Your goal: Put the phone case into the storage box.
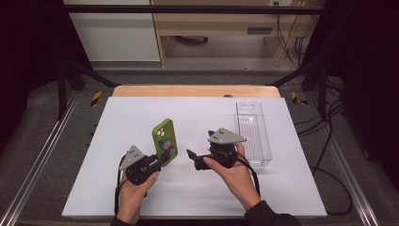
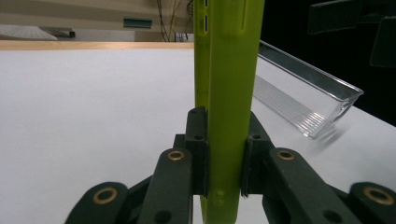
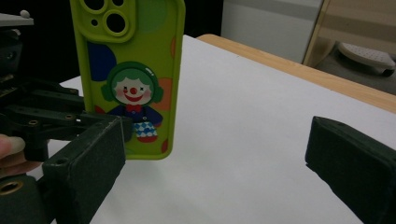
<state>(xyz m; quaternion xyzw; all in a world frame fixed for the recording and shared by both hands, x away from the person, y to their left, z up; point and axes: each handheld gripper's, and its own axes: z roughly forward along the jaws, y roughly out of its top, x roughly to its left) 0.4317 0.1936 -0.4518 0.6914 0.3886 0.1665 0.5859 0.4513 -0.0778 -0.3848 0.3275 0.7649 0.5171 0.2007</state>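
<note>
A lime-green phone case (image 1: 164,140) with a clown picture and camera cut-outs stands upright on its short end on the white board. My left gripper (image 1: 163,157) is shut on its lower edge; in the left gripper view the pads (image 2: 198,149) press both faces of the case (image 2: 231,93). My right gripper (image 1: 200,143) lies a little to the right of the case and points at it, with its jaws open wide. In the right gripper view the case's printed back (image 3: 130,70) stands ahead on the left, beyond the left fingertip (image 3: 88,158), and nothing lies between the jaws of the right gripper (image 3: 219,158).
A long clear plastic box (image 1: 253,134) lies on the right side of the white board (image 1: 141,108), just behind my right hand. A wooden table edge (image 1: 195,91) runs along the back. Black frame bars and cables stand at both sides.
</note>
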